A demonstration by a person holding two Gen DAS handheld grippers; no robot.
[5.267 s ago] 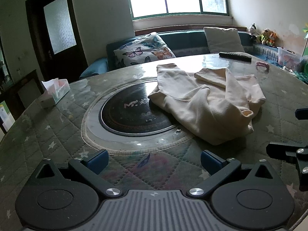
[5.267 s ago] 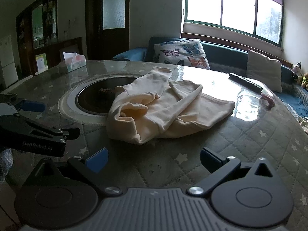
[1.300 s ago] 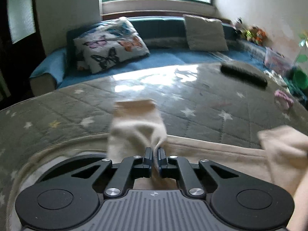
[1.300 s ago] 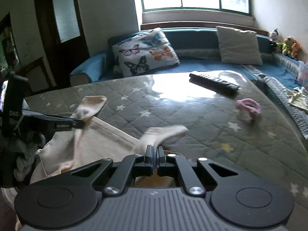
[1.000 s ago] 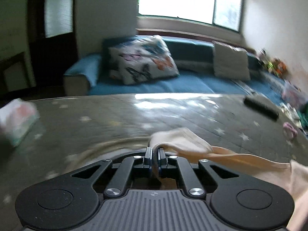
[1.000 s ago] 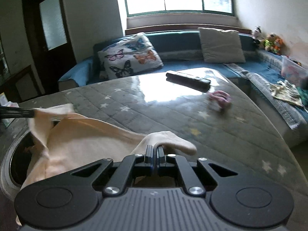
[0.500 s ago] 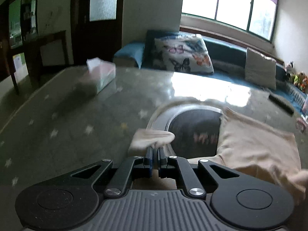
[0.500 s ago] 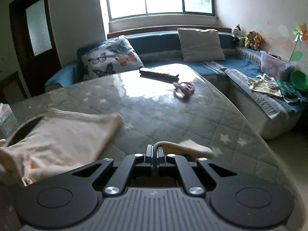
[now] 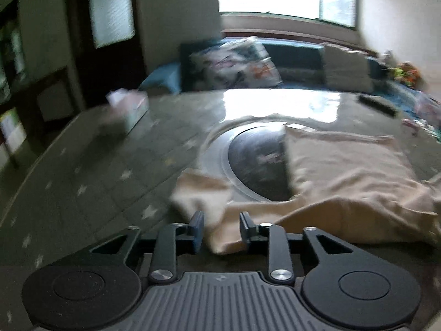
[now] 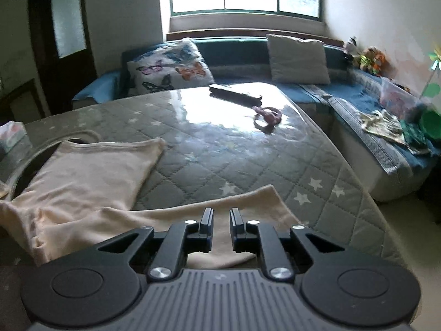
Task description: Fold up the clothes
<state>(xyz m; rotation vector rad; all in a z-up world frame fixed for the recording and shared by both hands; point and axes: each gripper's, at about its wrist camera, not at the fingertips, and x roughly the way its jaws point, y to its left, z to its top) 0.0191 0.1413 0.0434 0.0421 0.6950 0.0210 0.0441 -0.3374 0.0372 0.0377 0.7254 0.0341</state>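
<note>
hovering low over garment (image 10: 82, 182), both tools (image 9: 222, 224) (image 10: 220, 218) parted

I saw the cream sweatshirt (image 10: 82, 176) lying spread nearly flat on the quilted table, body reaching away from me, part of it covering the dark round inset. Its sleeves stretched out to either side along the near edge: one cuff (image 9: 217, 229) rumpled, the other sleeve (image 10: 242, 209) lying flat.

Each gripper, left (image 9: 221, 224) and right (image 10: 221, 224), is matte black: ribbed grey centre plate, 2 round discs, silver screws, seemingly blue-padded fingers (image 9: 198, 226).
</note>
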